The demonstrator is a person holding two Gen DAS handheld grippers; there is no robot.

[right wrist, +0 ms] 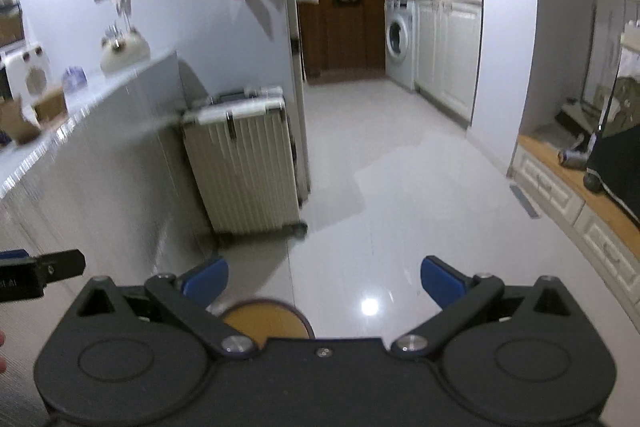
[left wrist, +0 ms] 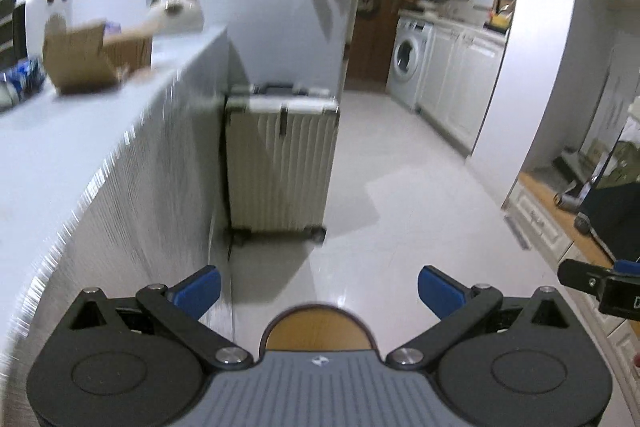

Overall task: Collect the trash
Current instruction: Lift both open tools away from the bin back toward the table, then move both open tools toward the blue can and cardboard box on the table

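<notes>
Closest to both cameras, the left gripper (left wrist: 319,291) and the right gripper (right wrist: 324,282) hang over a glossy white tiled floor (left wrist: 400,187), each with its blue-padded jaws spread wide and nothing between them. Just under the grippers sits a round tan disc with a dark rim (left wrist: 318,327), partly hidden by the gripper bodies; what it is I cannot tell. Each gripper's dark tip pokes into the edge of the other's view. Left of the grippers runs a long pale counter (left wrist: 60,147) with a ribbed front, and it serves as the landmark. At the counter's far end, on the floor and against its end panel, stands an upright ribbed cream suitcase (left wrist: 280,163) on small wheels. On top of the counter, toward its far end, lies an open brown cardboard box (left wrist: 92,59), blurred, the likeliest trash in view; beside it are a white appliance with two knobs (left wrist: 50,15) and a pale rounded ornament (left wrist: 180,15) near the wall. Above the counter the wall carries blurred hanging items. Beyond the counter and past the suitcase, a kitchen opens up with a front-loading washing machine (left wrist: 408,63) set beside white cabinets (left wrist: 460,75), and a dark wooden door (right wrist: 340,27) to their left.
</notes>
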